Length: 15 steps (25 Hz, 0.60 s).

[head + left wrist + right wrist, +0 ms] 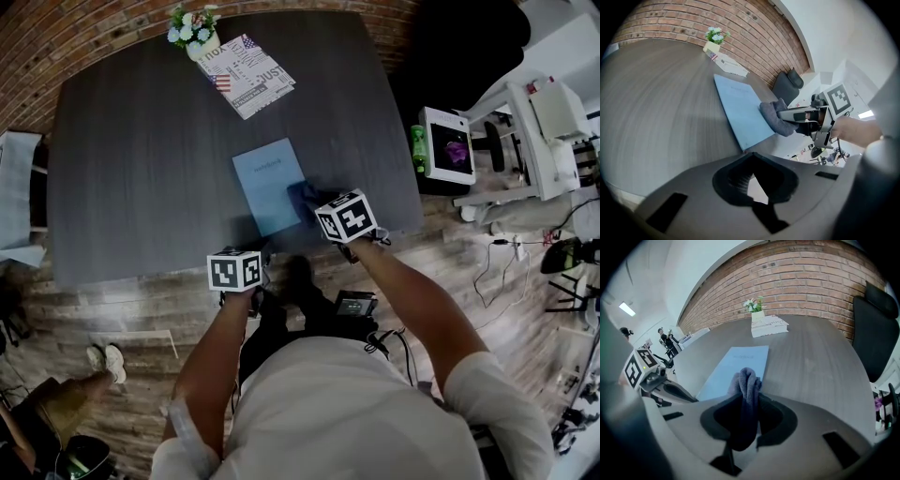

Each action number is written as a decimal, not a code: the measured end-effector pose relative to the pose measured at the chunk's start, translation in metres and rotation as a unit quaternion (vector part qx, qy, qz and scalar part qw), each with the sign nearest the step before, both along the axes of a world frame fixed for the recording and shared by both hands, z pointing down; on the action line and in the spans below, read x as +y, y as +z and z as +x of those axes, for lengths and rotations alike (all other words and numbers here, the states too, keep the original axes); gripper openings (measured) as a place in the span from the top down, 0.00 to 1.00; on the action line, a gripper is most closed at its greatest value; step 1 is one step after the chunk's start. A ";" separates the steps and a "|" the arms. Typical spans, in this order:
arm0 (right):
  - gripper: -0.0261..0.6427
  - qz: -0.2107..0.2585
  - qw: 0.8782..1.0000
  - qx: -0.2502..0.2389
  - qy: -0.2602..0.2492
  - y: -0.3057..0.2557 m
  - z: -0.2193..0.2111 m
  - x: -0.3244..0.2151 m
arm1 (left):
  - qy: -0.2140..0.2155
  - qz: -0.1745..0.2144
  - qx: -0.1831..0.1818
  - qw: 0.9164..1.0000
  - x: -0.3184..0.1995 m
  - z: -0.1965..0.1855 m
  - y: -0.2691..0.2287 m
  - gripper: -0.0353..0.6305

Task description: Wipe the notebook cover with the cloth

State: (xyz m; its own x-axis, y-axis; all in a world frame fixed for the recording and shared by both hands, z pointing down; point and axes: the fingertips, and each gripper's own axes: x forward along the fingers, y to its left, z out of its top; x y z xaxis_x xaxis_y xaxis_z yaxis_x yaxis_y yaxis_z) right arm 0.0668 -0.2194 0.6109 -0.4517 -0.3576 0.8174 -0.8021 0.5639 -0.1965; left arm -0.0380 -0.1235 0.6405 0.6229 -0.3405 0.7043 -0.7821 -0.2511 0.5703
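Nearest are the person's two hand-held grippers, each with one marker cube on it. The left gripper (752, 183) hangs over the near edge of the one dark grey wooden table (141, 159). It is just short of the notebook's near corner and does not touch it. Its fingers seem to stand only a little apart, with nothing between them, though its own view is dark there. The right gripper (746, 397) has its fingers closed on the one dark blue-grey folded cloth (746, 380), which bunches up out of the jaws.

The one light blue rectangular notebook (269, 185) lies flat on the table, near the front edge and a little right of the middle. The cloth rests on its cover at the right side, in the near half, and the right gripper comes in over that edge. Nothing else lies on the cover.

Farther away, well apart from the notebook, lies one printed paper booklet with a flag pattern (246, 73). Just beyond it stands one small pale pot of white and blue flowers (194, 28), at the far edge of the table. Behind them is a red brick wall (801, 277). One black office chair (876, 329) stands at the right side of the table.
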 end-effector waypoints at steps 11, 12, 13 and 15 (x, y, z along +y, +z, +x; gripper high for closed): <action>0.84 0.023 0.997 0.049 0.049 -0.018 0.035 -0.006 | -0.005 0.009 0.008 1.000 0.009 -0.016 -0.014 0.94; 0.84 0.028 0.997 0.052 0.049 -0.022 0.037 -0.006 | -0.007 0.012 0.011 1.000 0.011 -0.018 -0.018 0.94; 0.84 0.033 0.997 0.054 0.050 -0.025 0.039 -0.006 | -0.009 0.016 0.016 1.000 0.012 -0.020 -0.022 0.94; 0.84 0.039 0.996 0.056 0.057 -0.030 0.044 -0.005 | -0.015 0.025 0.025 0.999 0.013 -0.024 -0.032 0.94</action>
